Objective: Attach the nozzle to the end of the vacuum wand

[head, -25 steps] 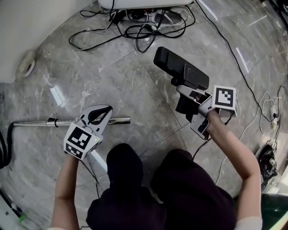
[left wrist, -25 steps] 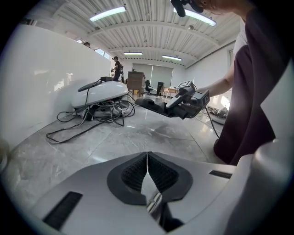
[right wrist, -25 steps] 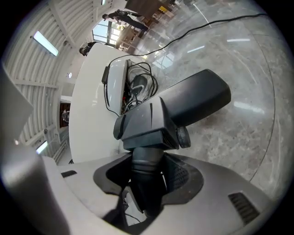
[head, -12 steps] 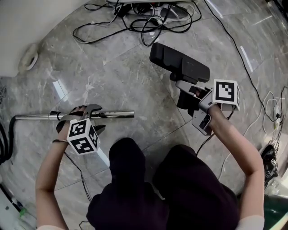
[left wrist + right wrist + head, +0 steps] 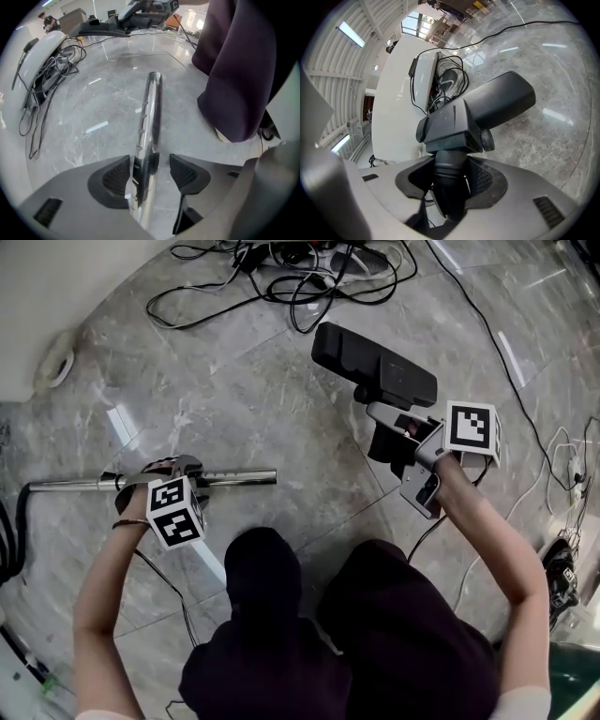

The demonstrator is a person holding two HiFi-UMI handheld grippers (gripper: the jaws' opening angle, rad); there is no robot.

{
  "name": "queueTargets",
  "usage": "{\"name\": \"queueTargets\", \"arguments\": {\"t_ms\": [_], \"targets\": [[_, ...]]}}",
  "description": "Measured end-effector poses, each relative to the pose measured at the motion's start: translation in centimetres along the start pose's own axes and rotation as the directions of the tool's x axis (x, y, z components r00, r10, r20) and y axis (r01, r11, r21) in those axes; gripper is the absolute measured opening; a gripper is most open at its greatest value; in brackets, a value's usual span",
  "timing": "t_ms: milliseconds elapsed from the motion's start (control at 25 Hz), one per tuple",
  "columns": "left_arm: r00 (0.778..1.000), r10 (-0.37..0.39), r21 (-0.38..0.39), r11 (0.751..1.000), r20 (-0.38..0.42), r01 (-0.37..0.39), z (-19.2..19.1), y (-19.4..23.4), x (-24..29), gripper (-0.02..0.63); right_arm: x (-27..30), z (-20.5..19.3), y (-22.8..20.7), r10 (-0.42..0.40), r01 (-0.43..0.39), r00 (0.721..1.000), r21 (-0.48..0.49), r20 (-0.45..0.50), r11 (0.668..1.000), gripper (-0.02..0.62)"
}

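A chrome vacuum wand (image 5: 234, 478) lies flat on the grey marble floor, its open end pointing right. My left gripper (image 5: 173, 468) points straight down over the wand's middle. In the left gripper view the wand (image 5: 151, 112) runs between the pads of the left gripper (image 5: 150, 171); the jaws are opening, with a gap at the right pad. My right gripper (image 5: 389, 432) holds the black floor nozzle (image 5: 370, 362) up off the floor at the right. In the right gripper view the right gripper (image 5: 450, 180) is shut on the neck of the nozzle (image 5: 487, 110).
Black cables (image 5: 281, 282) tangle at the top of the floor. A white tape roll (image 5: 54, 371) lies at the far left, near a black hose (image 5: 7, 549). A thin white cable (image 5: 562, 465) trails at the right. The person's dark-trousered knees (image 5: 375, 634) fill the bottom.
The left gripper moved left and down over the wand, turned to point downward, and its jaws opened around the wand. The right gripper and nozzle stayed nearly still.
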State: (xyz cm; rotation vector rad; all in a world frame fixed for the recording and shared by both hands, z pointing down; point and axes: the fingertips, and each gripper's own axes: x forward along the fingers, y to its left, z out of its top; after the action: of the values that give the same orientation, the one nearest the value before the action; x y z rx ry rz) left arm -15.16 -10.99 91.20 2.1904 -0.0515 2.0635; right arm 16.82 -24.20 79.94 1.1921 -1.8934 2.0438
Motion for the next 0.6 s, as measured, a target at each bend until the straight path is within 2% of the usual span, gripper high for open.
{"name": "queueTargets", "arguments": {"t_ms": [80,200,360,480,600], "targets": [[1.000,-0.010,-0.001,1.000,-0.002,0.010,0.1,0.2,-0.2,0.258,0.0,0.2,0.0,0.006,-0.006,1.000,0.002,0.005,1.000,0.198],[1.000,-0.011,0.001,1.000,0.002,0.011,0.2,0.3,-0.5,0.172,0.2,0.4,0.1,0.007,-0.007,1.000,-0.009,0.004,1.000,0.198],[1.000,-0.010,0.026,1.000,-0.001,0.010,0.9,-0.1,-0.9,0.164,0.1,1.0,0.3,0.022,-0.022,0.999,0.012,0.026,1.000,0.198],[0.998,-0.020,0.001,1.000,0.063,0.020,3.1,0.2,-1.9,0.164,-0.2,1.7,0.4,0.043,-0.045,0.997,0.035,0.058,0.998,0.198],[0.987,-0.024,-0.035,0.999,0.160,0.030,5.6,1.0,-4.1,0.164,-0.7,2.8,0.6,0.059,-0.063,0.992,0.039,0.109,0.997,0.198]]}}
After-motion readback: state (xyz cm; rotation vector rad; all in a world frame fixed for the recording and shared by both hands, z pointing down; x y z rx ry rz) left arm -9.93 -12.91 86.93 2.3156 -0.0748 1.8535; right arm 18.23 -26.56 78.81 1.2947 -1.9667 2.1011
